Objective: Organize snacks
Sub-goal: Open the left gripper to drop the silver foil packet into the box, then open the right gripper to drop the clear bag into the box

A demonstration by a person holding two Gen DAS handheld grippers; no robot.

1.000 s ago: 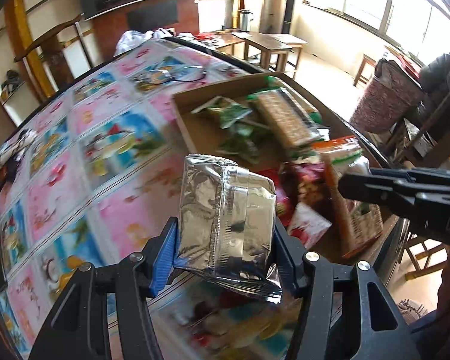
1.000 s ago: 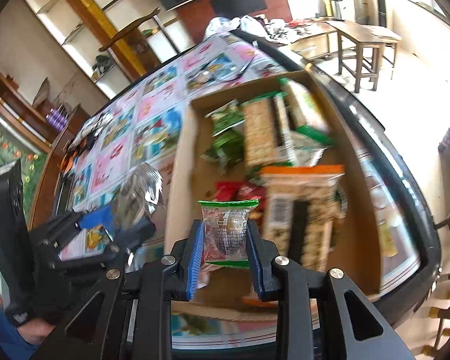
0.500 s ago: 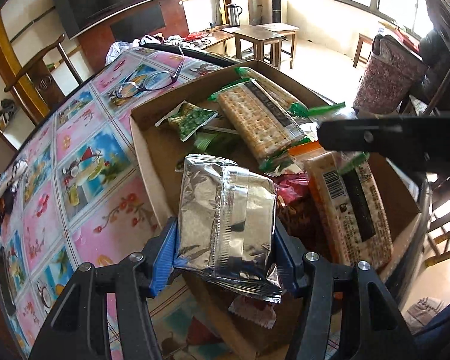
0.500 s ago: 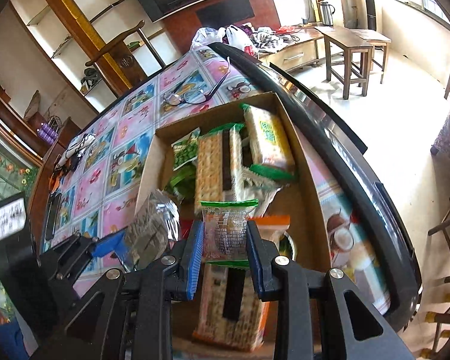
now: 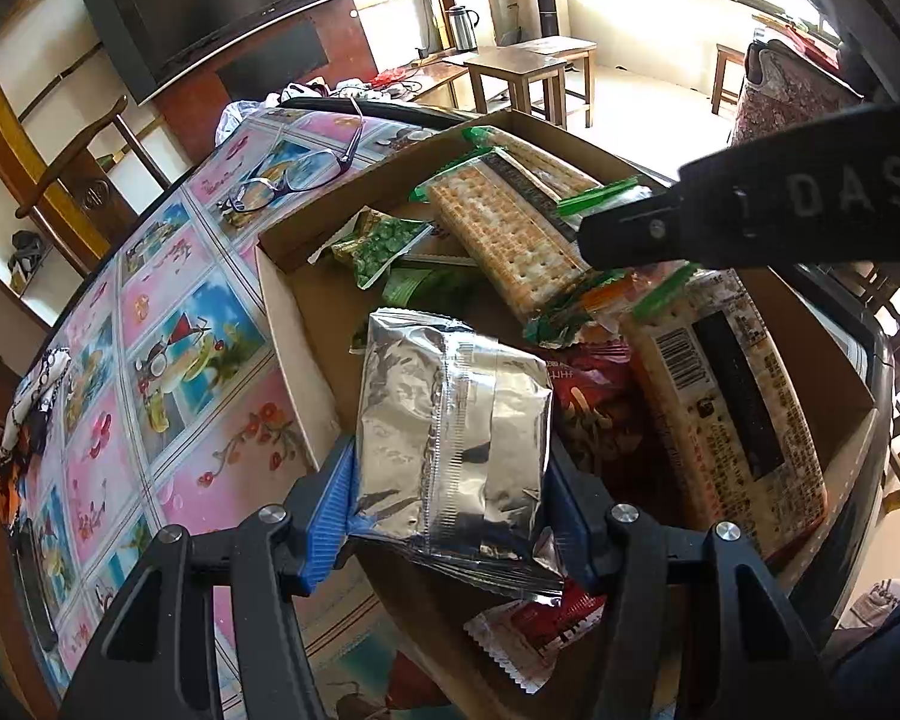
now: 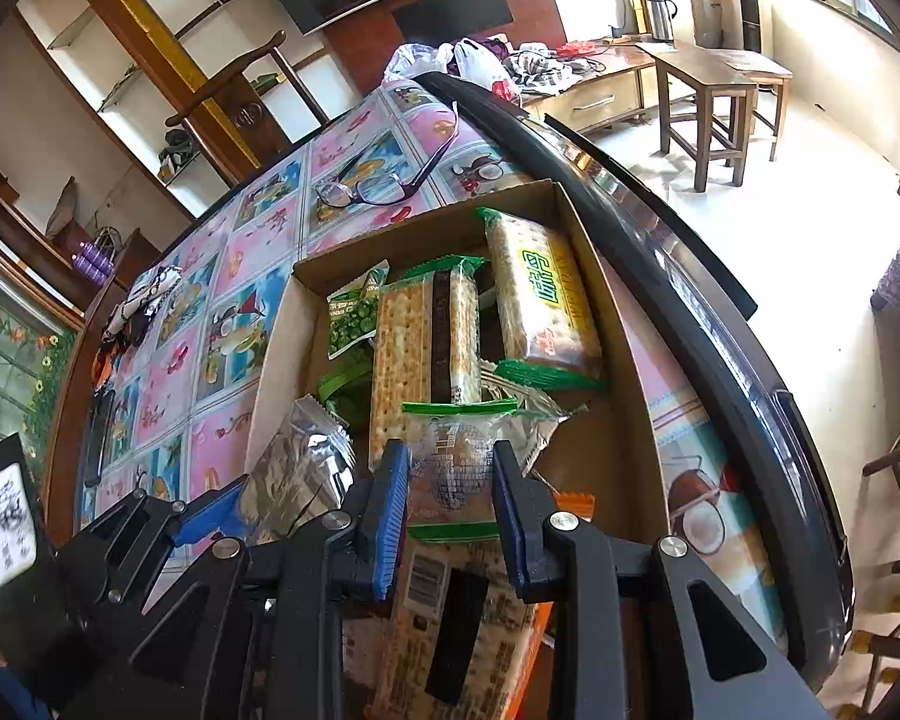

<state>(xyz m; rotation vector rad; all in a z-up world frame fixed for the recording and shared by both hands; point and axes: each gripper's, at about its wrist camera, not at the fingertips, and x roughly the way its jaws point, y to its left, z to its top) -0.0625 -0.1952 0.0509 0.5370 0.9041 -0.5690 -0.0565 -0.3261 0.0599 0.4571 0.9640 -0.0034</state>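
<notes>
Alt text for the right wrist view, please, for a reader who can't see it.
The right gripper holds a small clear cracker packet over a cardboard box of cracker packs and green snack bags. At lower left, the left gripper holds a silver packet. Glasses lie on the patterned tabletop beyond.

Our left tool (image 5: 450, 516) grips a silver foil packet (image 5: 450, 438) over the cardboard box (image 5: 294, 360) of snacks, where a cracker pack (image 5: 504, 234) lies beside a green pea bag (image 5: 384, 243). Our right tool's body (image 5: 750, 216) crosses above; what look like glasses (image 5: 294, 180) rest on the table (image 5: 168, 324).
</notes>
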